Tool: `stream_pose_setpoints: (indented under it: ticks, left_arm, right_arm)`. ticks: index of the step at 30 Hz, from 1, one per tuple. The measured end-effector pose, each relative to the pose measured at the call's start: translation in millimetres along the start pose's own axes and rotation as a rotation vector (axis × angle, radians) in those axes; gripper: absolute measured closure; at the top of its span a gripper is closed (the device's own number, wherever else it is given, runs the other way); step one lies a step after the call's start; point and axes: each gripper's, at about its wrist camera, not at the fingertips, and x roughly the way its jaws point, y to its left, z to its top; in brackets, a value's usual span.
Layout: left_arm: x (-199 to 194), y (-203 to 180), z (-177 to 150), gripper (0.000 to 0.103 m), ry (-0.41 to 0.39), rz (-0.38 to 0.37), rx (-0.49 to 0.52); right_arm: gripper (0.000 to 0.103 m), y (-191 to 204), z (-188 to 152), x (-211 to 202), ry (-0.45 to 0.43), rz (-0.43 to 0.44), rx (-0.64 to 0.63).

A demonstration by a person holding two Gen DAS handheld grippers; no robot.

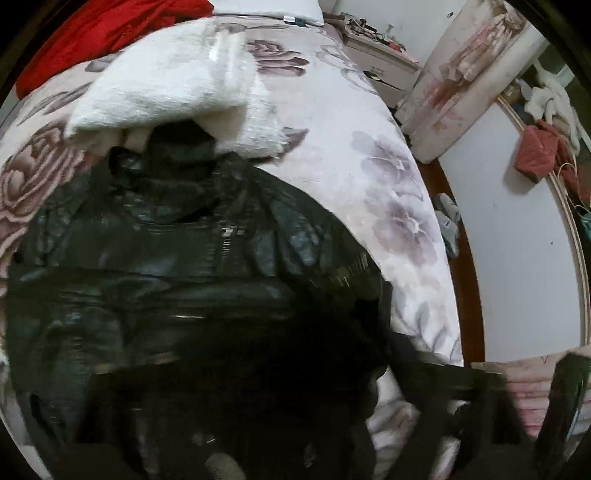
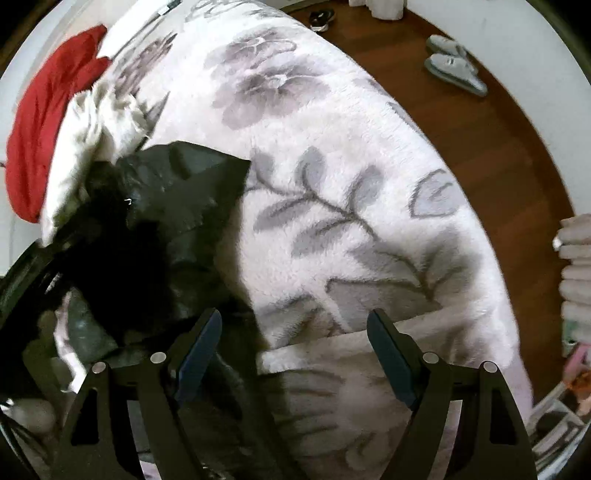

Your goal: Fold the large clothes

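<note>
Left wrist view: the black leather jacket (image 1: 192, 266) fills six o'clock on the floral blanket (image 1: 388, 184) — glossy, creased, zipped, collar against a white fleece garment (image 1: 166, 85) at twelve. The left gripper is buried in dark blur; I cannot tell its state.

Right wrist view: the right gripper (image 2: 295, 354) is spread wide, holding nothing — probably lining up on the jacket's edge at nine o'clock.

Floral-blanketed bed (image 2: 332, 155) — black jacket (image 1: 177, 266); white garment (image 1: 166, 88); red cloth (image 1: 92, 33), perhaps bedding
</note>
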Motion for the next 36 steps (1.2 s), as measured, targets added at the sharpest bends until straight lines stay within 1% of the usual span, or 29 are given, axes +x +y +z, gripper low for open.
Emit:
stream_pose_setpoints:
  ticks: [1, 4, 6, 7, 8, 10, 11, 12, 13, 14, 15, 16, 17, 18, 19, 20, 21, 23, 24, 25, 26, 27, 30, 31, 32, 33, 34, 35, 36]
  left_arm:
    - [-8.0, 6.3, -1.0, 0.014, -0.012, 0.002, -0.005]
    - [-46.1, 49.5, -7.9, 0.014, -0.051, 0.075, -0.061]
    - [-67.3, 88.8, -16.2, 0.014, -0.082, 0.180, -0.107]
    - [-72.3, 110.4, -20.9, 0.014, -0.089, 0.250, -0.123]
    - [-71.5, 133.8, -26.9, 0.014, -0.081, 0.340, -0.133]
    - [-59.7, 176.3, -38.0, 0.014, -0.029, 0.484, -0.153]
    - [-50.6, 197.7, -43.7, 0.014, -0.005, 0.537, -0.166]
    - [-40.2, 216.0, -48.6, 0.014, 0.022, 0.585, -0.171]
    - [-27.0, 233.7, -53.8, 0.013, 0.054, 0.624, -0.173]
    - [-14.7, 248.3, -58.4, 0.005, 0.074, 0.616, -0.177]
    - [-5.9, 258.7, -61.4, 0.000, 0.085, 0.596, -0.188]
    - [-0.8, 266.2, -64.1, 0.000, 0.080, 0.559, -0.207]
    - [1.2, 268.8, -64.5, 0.000, 0.073, 0.538, -0.222]
    - [2.4, 268.1, -63.4, 0.000, 0.071, 0.537, -0.221]
    - [2.2, 265.6, -62.6, 0.000, 0.074, 0.545, -0.215]
    - [0.3, 263.1, -63.1, 0.000, 0.075, 0.552, -0.216]
    - [-3.5, 260.9, -64.6, 0.000, 0.071, 0.555, -0.216]
    - [-16.0, 254.0, -68.7, 0.000, 0.060, 0.559, -0.214]
    - [-20.4, 251.9, -71.6, 0.000, 0.053, 0.547, -0.218]
    - [-26.8, 249.0, -76.6, 0.000, 0.045, 0.536, -0.221]
    - [-32.7, 246.0, -82.9, 0.000, 0.035, 0.540, -0.222]
    - [-34.6, 245.6, -81.5, 0.000, 0.030, 0.542, -0.222]
    - [-32.5, 248.7, -91.1, 0.000, 0.033, 0.555, -0.214]
    - [-27.1, 253.9, -93.6, 0.000, 0.040, 0.546, -0.213]
    - [-23.3, 261.1, -94.8, 0.000, 0.040, 0.527, -0.220]
    - [-20.4, 267.3, -94.0, 0.000, 0.041, 0.508, -0.228]
    - [-18.0, 270.6, -93.3, 0.000, 0.045, 0.492, -0.234]
    - [-17.1, 272.1, -92.3, 0.000, 0.049, 0.484, -0.234]
    - [-17.6, 271.4, -91.7, 0.000, 0.048, 0.484, -0.229]
  right_arm:
    - [0.020, 0.4, 0.0, -1.9, 0.005, 0.026, 0.012]
    - [0.020, 7.9, 2.7, -4.3, 0.020, 0.127, 0.047]
    - [0.020, 18.7, 6.0, -3.5, 0.039, 0.196, 0.049]
    - [0.020, 26.6, 9.7, 0.4, 0.055, 0.233, 0.042]
    - [0.020, 35.2, 13.2, 5.9, 0.074, 0.260, 0.033]
    - [0.020, 51.6, 19.9, 20.4, 0.108, 0.283, 0.019]
    - [0.021, 61.1, 23.7, 29.9, 0.125, 0.286, 0.009]
    - [0.025, 70.6, 26.2, 37.8, 0.134, 0.284, -0.008]
    - [0.032, 82.7, 30.4, 49.8, 0.152, 0.273, -0.042]
    - [0.046, 93.6, 34.7, 61.9, 0.164, 0.223, -0.086]
    - [0.054, 101.7, 37.3, 71.8, 0.160, 0.142, -0.135]
    - [0.055, 108.4, 39.8, 83.6, 0.155, 0.063, -0.190]
    - [0.054, 110.7, 40.7, 95.3, 0.173, 0.022, -0.207]
    - [0.055, 112.9, 40.7, 100.6, 0.188, 0.000, -0.214]
    - [0.055, 117.9, 38.9, 97.8, 0.186, -0.019, -0.244]
    - [0.054, 121.5, 36.6, 89.4, 0.180, -0.025, -0.266]
    - [0.052, 122.0, 33.6, 78.5, 0.170, -0.020, -0.271]
    - [0.050, 115.9, 22.1, 51.5, 0.148, -0.007, -0.262]
    - [0.046, 110.7, 13.9, 42.1, 0.152, 0.007, -0.250]
    - [0.046, 105.0, 4.0, 39.3, 0.174, 0.024, -0.236]
    - [0.046, 99.9, -6.2, 42.1, 0.209, 0.028, -0.222]
    - [0.046, 97.3, -14.7, 50.2, 0.245, 0.018, -0.220]
    - [0.047, 96.9, -30.3, 83.3, 0.298, -0.039, -0.229]
    - [0.047, 100.5, -32.4, 90.6, 0.275, -0.094, -0.250]
    - [0.050, 102.4, -31.0, 92.4, 0.215, -0.183, -0.269]
    - [0.050, 100.0, -28.2, 92.0, 0.174, -0.224, -0.253]
    - [0.050, 93.9, -24.0, 92.1, 0.158, -0.232, -0.206]
    - [0.050, 88.2, -22.3, 94.5, 0.162, -0.227, -0.166]
    - [0.050, 87.8, -23.1, 97.2, 0.167, -0.230, -0.165]
